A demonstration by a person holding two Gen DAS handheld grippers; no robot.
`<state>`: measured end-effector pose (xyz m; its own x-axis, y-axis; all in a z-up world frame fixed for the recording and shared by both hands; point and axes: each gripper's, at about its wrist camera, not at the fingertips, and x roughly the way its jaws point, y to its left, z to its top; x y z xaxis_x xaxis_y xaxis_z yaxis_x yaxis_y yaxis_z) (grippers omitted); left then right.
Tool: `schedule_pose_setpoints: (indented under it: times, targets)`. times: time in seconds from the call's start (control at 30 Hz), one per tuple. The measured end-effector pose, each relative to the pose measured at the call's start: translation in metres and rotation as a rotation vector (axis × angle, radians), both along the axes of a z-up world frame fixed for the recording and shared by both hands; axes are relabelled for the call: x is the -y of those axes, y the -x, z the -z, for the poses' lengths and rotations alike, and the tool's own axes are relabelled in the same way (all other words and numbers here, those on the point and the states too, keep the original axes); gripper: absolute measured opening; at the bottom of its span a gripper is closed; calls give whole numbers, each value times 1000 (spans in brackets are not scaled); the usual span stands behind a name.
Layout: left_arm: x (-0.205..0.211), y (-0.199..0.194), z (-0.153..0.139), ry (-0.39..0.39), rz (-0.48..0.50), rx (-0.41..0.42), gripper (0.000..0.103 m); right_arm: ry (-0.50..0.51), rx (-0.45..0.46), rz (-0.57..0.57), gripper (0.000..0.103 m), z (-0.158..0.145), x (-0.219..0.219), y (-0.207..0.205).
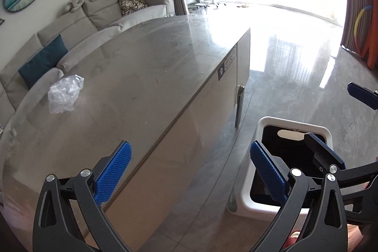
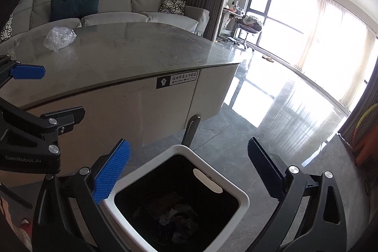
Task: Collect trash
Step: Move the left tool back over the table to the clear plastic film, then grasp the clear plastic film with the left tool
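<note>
Presently, the largest item in both views is the grey stone-topped table, a long counter-like unit with pale side panels and a black-and-white label fixed just under its top edge. Behind the table stands a light grey sofa, carrying a teal cushion and a flower-patterned cushion. The polished floor to the right of the table reflects strong light from the window.

On the floor, just beside the table's near side, stands the white bin with a black interior. Crumpled refuse lies at its bottom, as seen from the right wrist view; individual pieces cannot be identified.

The right gripper hangs directly above the bin's opening, fingers spread wide apart with nothing between them. The left gripper is held over the near edge of the table, beside the bin, its blue-padded fingers likewise spread wide and empty. Each gripper is partly visible in the other's camera, placing the two close together.

One item of trash is on the table: a crumpled clear plastic bag, lying on the tabletop toward the sofa side, well apart from both grippers and from the bin. It touches nothing but the table surface.
</note>
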<state>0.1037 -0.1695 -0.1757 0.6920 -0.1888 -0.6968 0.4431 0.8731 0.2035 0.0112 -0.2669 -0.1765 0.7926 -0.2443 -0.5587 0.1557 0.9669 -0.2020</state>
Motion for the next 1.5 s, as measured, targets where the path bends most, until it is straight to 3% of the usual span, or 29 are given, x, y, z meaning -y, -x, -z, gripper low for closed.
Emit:
schedule_pose_setpoints:
  times: [0.33, 0.67, 0.87, 1.17, 1.5]
  targets:
    - [-87, -33, -29, 11, -149, 89, 100, 20, 166, -126, 99, -46, -49, -30]
    - [-143, -94, -35, 14, -274, 126, 100, 22, 213, -264, 99, -66, -98, -98]
    - [-163, -151, -41, 0, -322, 142, 100, 61, 209, -316, 99, -65, -124, -141]
    - [-174, -219, -16, -36, -352, 84, 100, 21, 180, -320, 99, -50, -130, -168]
    - [-181, -252, 8, -17, -356, 5, 100, 36, 149, -317, 99, -38, -126, -172]
